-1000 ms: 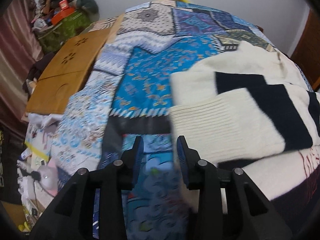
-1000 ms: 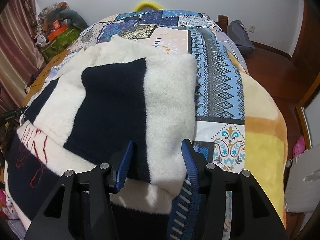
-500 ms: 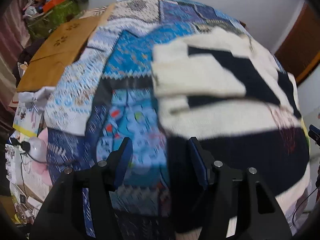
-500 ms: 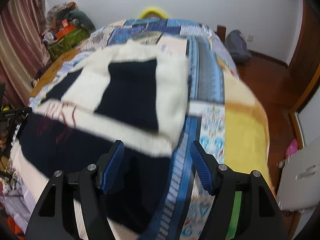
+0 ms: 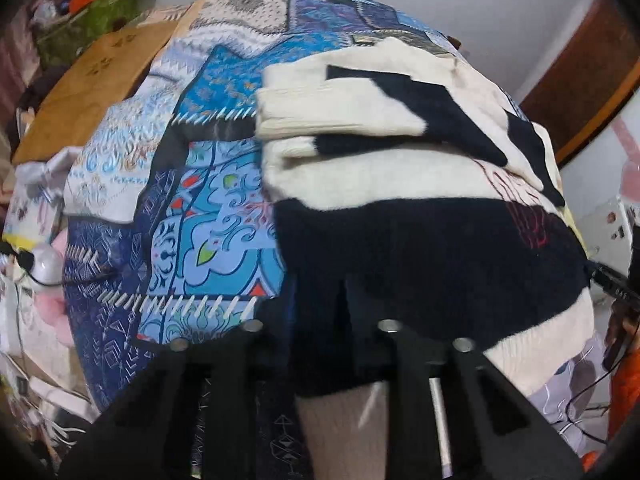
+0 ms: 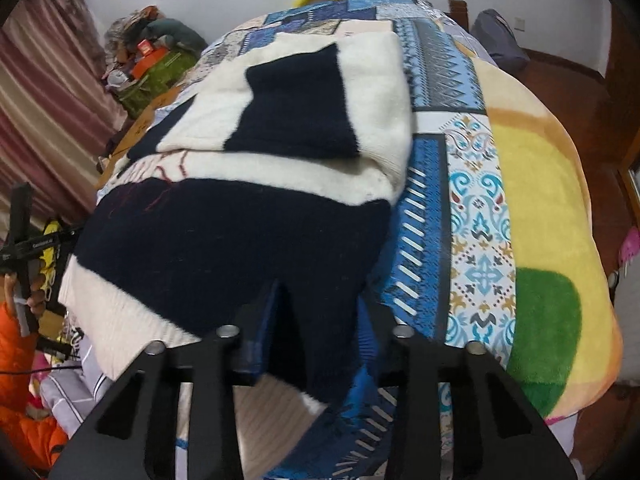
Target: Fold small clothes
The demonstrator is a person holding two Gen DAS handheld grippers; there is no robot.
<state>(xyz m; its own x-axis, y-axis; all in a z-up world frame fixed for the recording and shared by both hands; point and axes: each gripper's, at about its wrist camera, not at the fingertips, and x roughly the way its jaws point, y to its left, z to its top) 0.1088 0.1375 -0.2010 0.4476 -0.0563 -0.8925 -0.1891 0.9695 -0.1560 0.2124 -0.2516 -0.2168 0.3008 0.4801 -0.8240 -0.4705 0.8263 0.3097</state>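
Observation:
A cream and navy knit sweater [image 5: 392,184] lies on the patterned bedspread [image 5: 208,216] with both sleeves folded in over its chest. It also shows in the right wrist view [image 6: 248,216]. My left gripper [image 5: 316,312] is open, its fingers wide apart around the sweater's near left hem corner; the navy fabric covers the fingertips. My right gripper [image 6: 320,312] is open around the sweater's near right hem corner, the cloth draped between and over its fingers. No jaw has closed on the cloth.
A wooden board [image 5: 92,80] lies along the bed's left side, with clutter and a green bag [image 5: 84,4] beyond. A yellow and green blanket [image 6: 540,240] covers the bed's right side. A white wall lies behind the bed; brown floor [image 6: 560,76] lies at the far right.
Both grippers pulled back from the folded sleeves to the sweater's near hem and opened wider. The hem corners now sit between their fingers.

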